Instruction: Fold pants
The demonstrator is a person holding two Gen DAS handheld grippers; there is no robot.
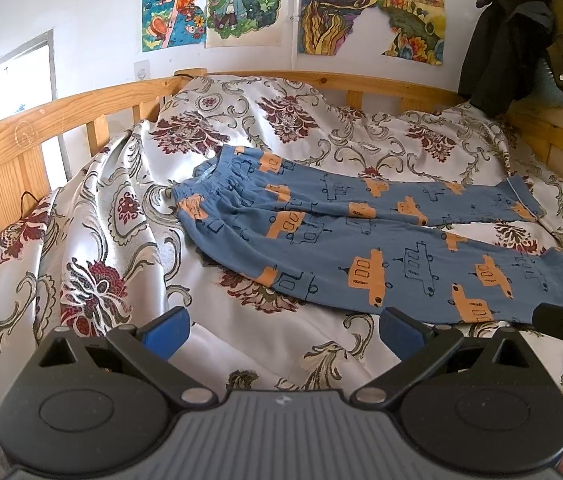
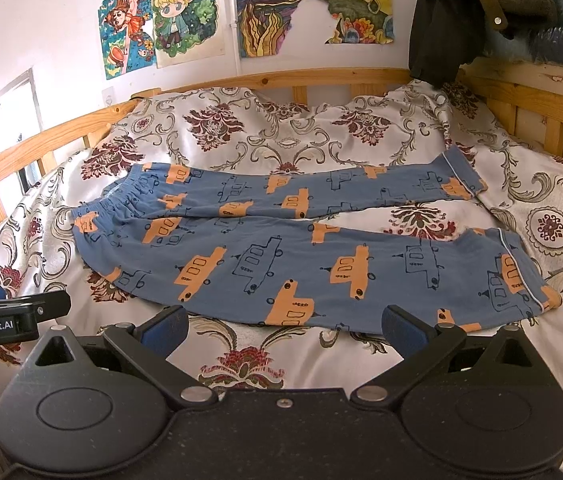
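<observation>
Both the left gripper point(image 1: 283, 330) and right gripper point(image 2: 283, 330) hover spread and empty near the pants point(image 2: 281, 248), whose thin cloth on the slippery bedspread point(image 2: 241, 360) may slide or bunch when pinched.

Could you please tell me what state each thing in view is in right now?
Blue cotton pants with orange boat print: unfolded, flat on the bed, legs apart.
Left gripper: open, empty, short of the pants.
Right gripper: open, empty, at the near leg's edge.
Floral satin bedspread: spread, wrinkled.
Dark jacket: draped over the bed rail.
</observation>
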